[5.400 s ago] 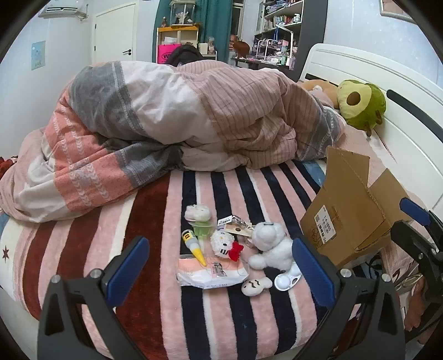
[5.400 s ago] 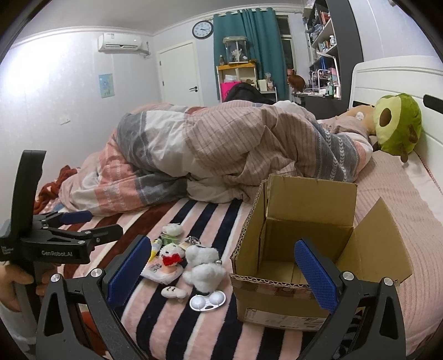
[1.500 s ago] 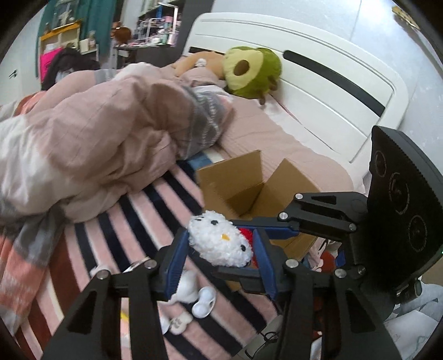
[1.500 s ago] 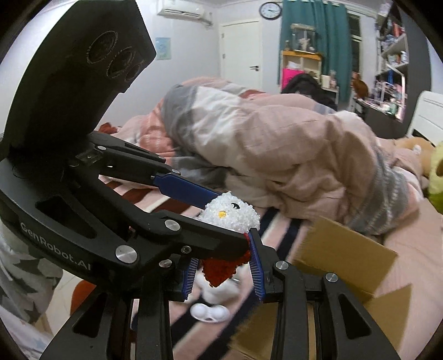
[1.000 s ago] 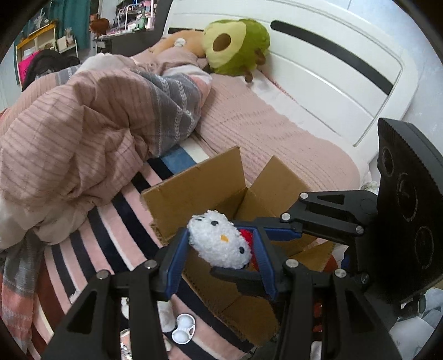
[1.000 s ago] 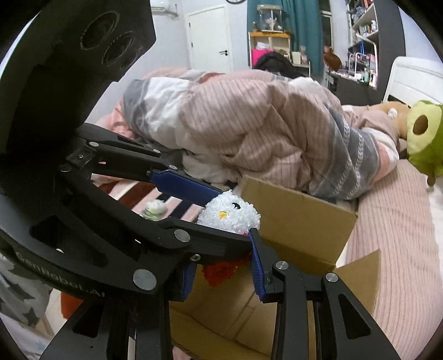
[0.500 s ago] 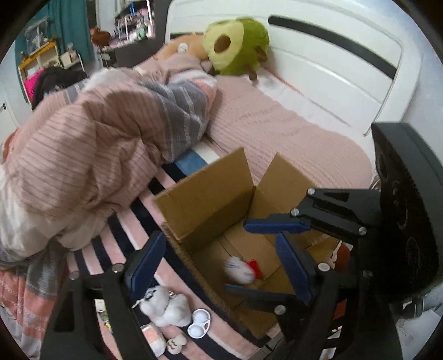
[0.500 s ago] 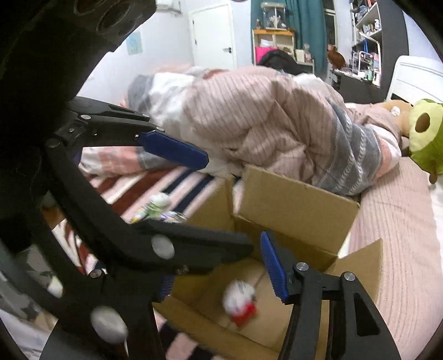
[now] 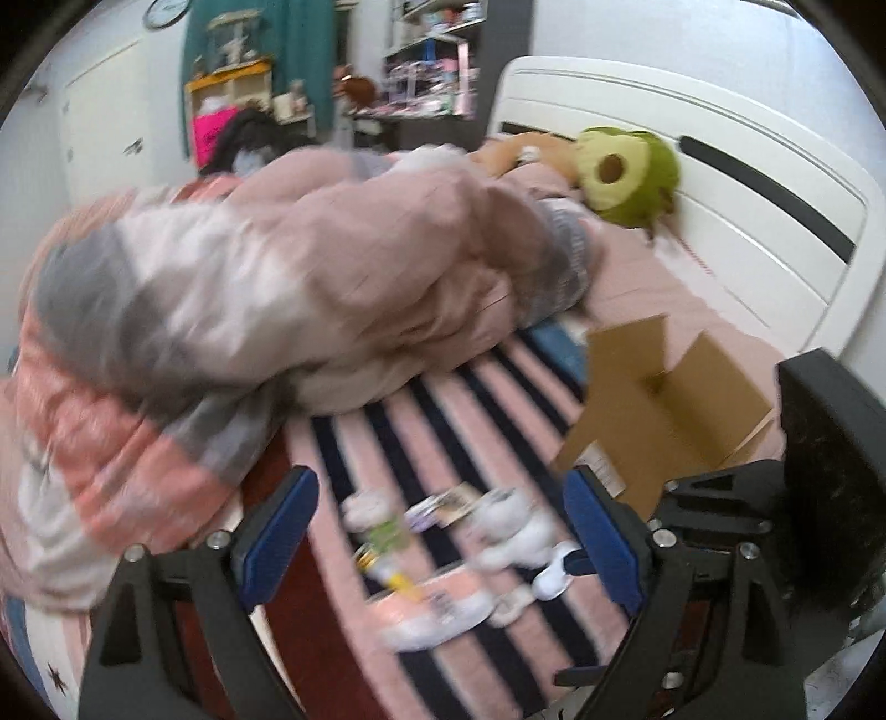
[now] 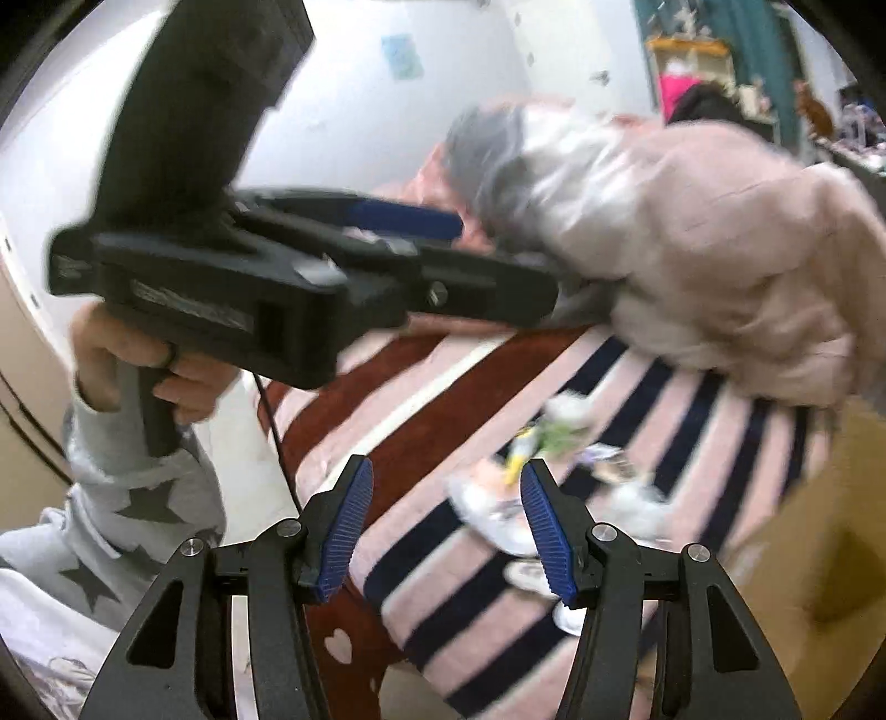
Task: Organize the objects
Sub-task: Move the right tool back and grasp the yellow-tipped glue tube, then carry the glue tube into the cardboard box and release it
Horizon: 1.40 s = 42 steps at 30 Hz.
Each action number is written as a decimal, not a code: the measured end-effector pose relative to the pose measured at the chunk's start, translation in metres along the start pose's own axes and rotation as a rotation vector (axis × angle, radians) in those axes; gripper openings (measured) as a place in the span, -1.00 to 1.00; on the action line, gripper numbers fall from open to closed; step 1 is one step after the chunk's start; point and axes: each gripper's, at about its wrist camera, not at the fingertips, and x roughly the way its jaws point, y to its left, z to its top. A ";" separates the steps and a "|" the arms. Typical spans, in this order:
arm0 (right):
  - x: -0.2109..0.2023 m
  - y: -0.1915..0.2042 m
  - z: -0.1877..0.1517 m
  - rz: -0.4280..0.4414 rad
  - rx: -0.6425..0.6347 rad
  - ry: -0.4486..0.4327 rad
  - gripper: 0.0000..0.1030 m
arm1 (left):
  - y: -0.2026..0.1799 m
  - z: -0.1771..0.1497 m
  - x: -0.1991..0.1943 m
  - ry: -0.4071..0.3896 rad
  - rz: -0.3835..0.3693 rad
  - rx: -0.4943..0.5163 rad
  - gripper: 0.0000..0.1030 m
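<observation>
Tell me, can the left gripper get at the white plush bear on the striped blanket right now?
Probably yes. The left gripper is open and empty, and the white plush bear lies uncovered on the striped blanket between its fingers' line of sight. The cardboard box sits off to the right, apart from it.

White headboard (image 9: 720, 183), teal curtain (image 9: 266, 50), cluttered shelves (image 9: 426, 72).

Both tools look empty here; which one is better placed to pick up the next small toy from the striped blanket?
Probably the left tool: open, with the white plush framed between its fingers. The right tool is open too, but narrower and aimed beside the pile.
</observation>
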 end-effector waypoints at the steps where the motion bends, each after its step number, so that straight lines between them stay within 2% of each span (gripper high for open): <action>1: 0.014 0.001 -0.001 -0.003 -0.002 0.023 0.00 | 0.011 -0.010 0.002 0.007 0.012 -0.015 0.72; 5: 0.085 -0.014 -0.005 -0.023 0.079 0.138 -0.15 | 0.051 -0.042 0.018 0.049 0.049 -0.070 0.72; 9: 0.130 -0.041 -0.007 -0.067 0.167 0.184 -0.32 | 0.080 -0.067 0.039 0.099 0.065 -0.119 0.72; 14: 0.155 -0.055 -0.008 -0.127 0.195 0.204 -0.39 | 0.105 -0.086 0.064 0.141 0.032 -0.179 0.72; 21: 0.181 -0.064 -0.005 -0.151 0.189 0.224 -0.51 | 0.119 -0.100 0.086 0.177 0.010 -0.219 0.72; 22: 0.185 -0.066 -0.004 -0.156 0.190 0.228 -0.58 | 0.120 -0.101 0.088 0.182 0.010 -0.221 0.72; 23: 0.187 -0.067 -0.004 -0.162 0.191 0.230 -0.69 | 0.120 -0.102 0.090 0.187 0.010 -0.223 0.72; 29: 0.183 -0.062 -0.002 -0.177 0.141 0.209 -0.69 | 0.113 -0.105 0.091 0.203 -0.015 -0.202 0.72; 35: 0.143 -0.032 0.004 -0.127 0.051 0.133 -0.69 | 0.097 -0.096 0.074 0.173 -0.076 -0.192 0.72; 42: 0.090 0.003 0.008 -0.117 -0.041 0.032 -0.69 | 0.063 -0.078 0.040 0.129 -0.117 -0.137 0.69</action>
